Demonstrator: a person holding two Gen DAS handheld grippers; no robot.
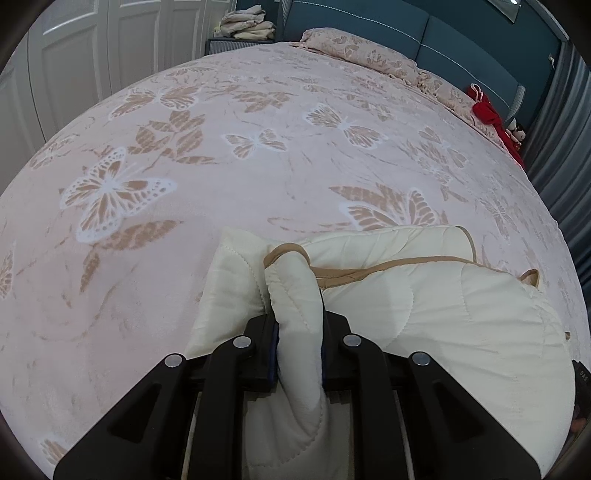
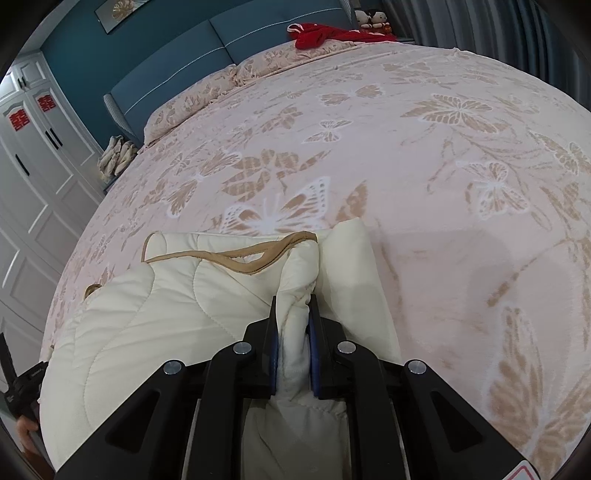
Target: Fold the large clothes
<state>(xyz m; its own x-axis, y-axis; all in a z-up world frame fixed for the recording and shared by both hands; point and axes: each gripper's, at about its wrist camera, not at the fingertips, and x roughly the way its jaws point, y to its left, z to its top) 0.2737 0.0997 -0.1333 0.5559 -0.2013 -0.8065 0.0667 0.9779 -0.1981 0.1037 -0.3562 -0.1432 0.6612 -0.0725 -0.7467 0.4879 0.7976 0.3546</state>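
A cream quilted garment (image 1: 424, 306) with tan trim lies bunched on the pink butterfly bedspread (image 1: 184, 166). My left gripper (image 1: 297, 332) is shut on a thick fold at its left end. In the right wrist view the same garment (image 2: 155, 317) spreads to the left, and my right gripper (image 2: 293, 332) is shut on a fold at its right end. Both folds run back between the jaws toward the cameras. The garment sags between the two grippers.
The bedspread (image 2: 424, 166) covers a wide bed. Pillows (image 1: 369, 55) lie at the blue headboard (image 2: 184, 44). A red cloth (image 2: 325, 35) lies by the pillows. Folded beige linen (image 1: 247, 24) sits on a bedside stand. White wardrobe doors (image 2: 33, 166) stand beside the bed.
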